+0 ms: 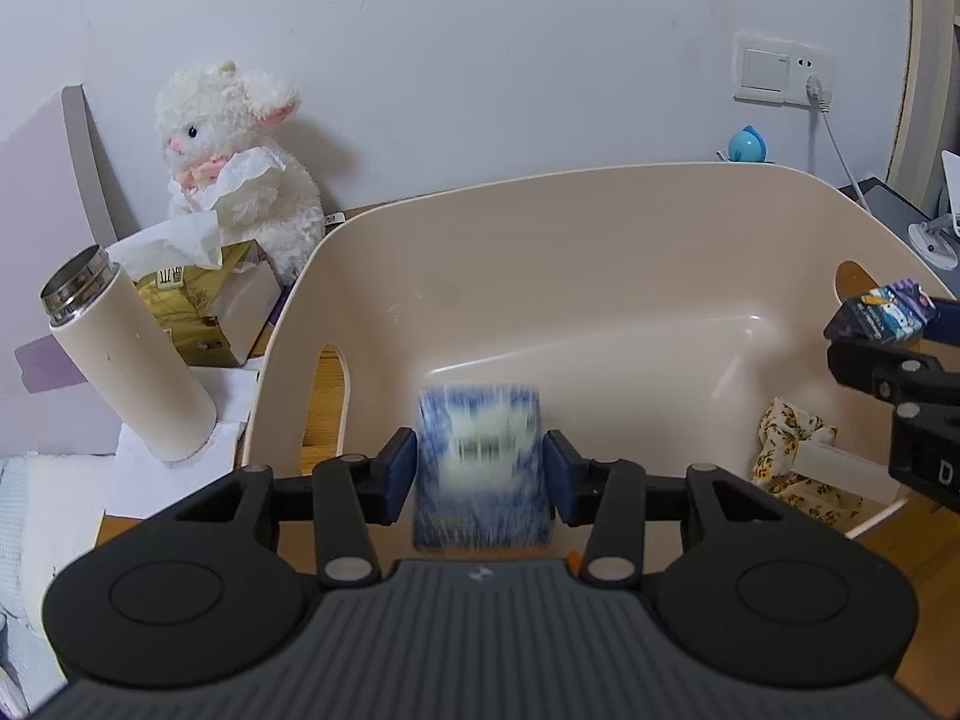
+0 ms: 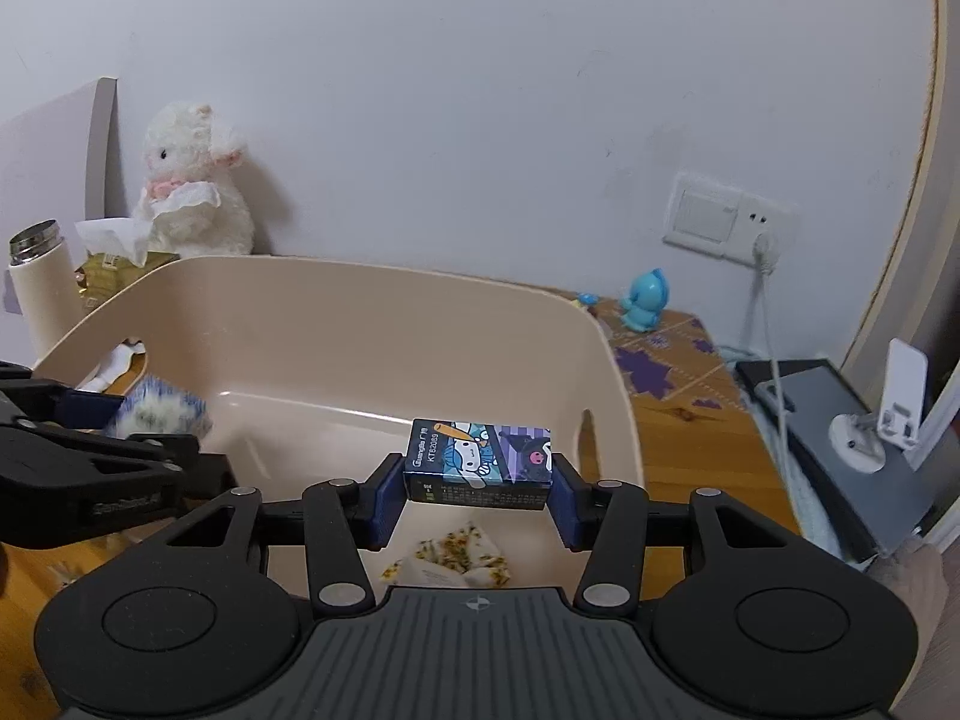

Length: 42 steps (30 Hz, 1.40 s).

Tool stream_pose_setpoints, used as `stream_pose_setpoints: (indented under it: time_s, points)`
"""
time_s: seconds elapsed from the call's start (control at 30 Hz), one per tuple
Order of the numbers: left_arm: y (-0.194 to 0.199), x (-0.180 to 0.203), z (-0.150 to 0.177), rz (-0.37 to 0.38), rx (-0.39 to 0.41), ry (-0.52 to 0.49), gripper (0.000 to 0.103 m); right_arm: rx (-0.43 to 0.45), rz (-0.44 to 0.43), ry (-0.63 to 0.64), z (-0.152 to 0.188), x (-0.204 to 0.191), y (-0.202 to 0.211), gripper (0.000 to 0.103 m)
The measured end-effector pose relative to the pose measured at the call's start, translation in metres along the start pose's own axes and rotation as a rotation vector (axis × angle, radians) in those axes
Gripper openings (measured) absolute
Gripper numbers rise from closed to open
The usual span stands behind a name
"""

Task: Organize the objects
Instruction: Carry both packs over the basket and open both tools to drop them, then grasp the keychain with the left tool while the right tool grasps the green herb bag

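Note:
A beige plastic basket (image 1: pixel 600 228) stands on the wooden table; it also shows in the right wrist view (image 2: pixel 336 312). My left gripper (image 1: pixel 480 474) is over its near side with its jaws apart. A blue and white packet (image 1: pixel 482 468), motion-blurred, is between the pads with a small gap on each side; it also shows in the right wrist view (image 2: pixel 162 411). My right gripper (image 2: pixel 477 501) is shut on a small cartoon-printed box (image 2: pixel 478 462) above the basket's right side; the box appears in the left wrist view (image 1: pixel 882 312). A floral cloth (image 1: pixel 798 456) lies inside the basket.
A white plush lamb (image 1: pixel 240 162), a tissue box (image 1: pixel 204 300) and a cream thermos (image 1: pixel 126 354) stand left of the basket. A blue toy (image 2: pixel 645 300), a wall socket with a cable (image 2: pixel 762 240), a dark tablet (image 2: pixel 840 438) and a white stand (image 2: pixel 888 420) are on the right.

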<state>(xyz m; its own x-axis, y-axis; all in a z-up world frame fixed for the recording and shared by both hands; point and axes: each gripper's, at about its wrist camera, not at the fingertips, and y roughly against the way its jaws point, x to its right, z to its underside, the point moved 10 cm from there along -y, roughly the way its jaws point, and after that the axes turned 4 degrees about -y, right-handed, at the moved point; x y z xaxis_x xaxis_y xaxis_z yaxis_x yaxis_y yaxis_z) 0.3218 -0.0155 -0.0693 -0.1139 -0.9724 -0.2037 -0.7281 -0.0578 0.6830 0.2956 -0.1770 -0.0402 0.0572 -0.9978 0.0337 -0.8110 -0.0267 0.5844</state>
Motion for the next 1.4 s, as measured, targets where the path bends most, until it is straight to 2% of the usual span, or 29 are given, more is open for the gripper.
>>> stream_pose_setpoints:
  time_s: [0.03, 0.07, 0.13, 0.2, 0.33, 0.4, 0.67, 0.8, 1.13, 1.4]
  points:
    - [0.002, 0.0, 0.0, 0.002, 0.001, -0.001, 0.054, 0.007, -0.006, -0.003, -0.001, 0.0, 0.002, 0.056]
    - [0.006, 0.001, -0.001, 0.003, 0.006, 0.0, 0.069, 0.013, -0.013, -0.01, -0.003, 0.001, 0.006, 0.06]
    - [0.015, -0.001, -0.005, -0.004, 0.033, 0.01, 0.079, 0.021, -0.017, -0.02, -0.005, 0.003, 0.013, 0.067]
    - [0.025, -0.003, -0.009, -0.005, 0.058, 0.004, 0.08, 0.036, -0.025, -0.031, -0.008, 0.005, 0.022, 0.075]
    - [0.046, -0.009, -0.012, -0.003, 0.097, -0.007, 0.088, 0.052, -0.054, -0.061, -0.011, 0.01, 0.045, 0.081]
    - [0.057, -0.014, -0.009, -0.008, 0.114, -0.008, 0.089, 0.058, -0.067, -0.07, -0.008, 0.013, 0.056, 0.088]
    - [0.082, -0.035, 0.018, -0.004, 0.107, 0.008, 0.092, 0.028, -0.088, -0.027, 0.014, 0.011, 0.086, 0.096]
    - [0.084, -0.044, 0.036, -0.006, 0.081, 0.029, 0.095, -0.007, -0.09, -0.017, 0.03, 0.01, 0.088, 0.098]
    - [0.065, -0.058, 0.086, 0.005, -0.008, 0.051, 0.095, -0.132, -0.105, -0.054, 0.079, 0.006, 0.067, 0.1]
    - [0.035, -0.05, 0.116, 0.028, -0.065, 0.005, 0.095, -0.209, -0.113, -0.058, 0.109, -0.006, 0.043, 0.102]
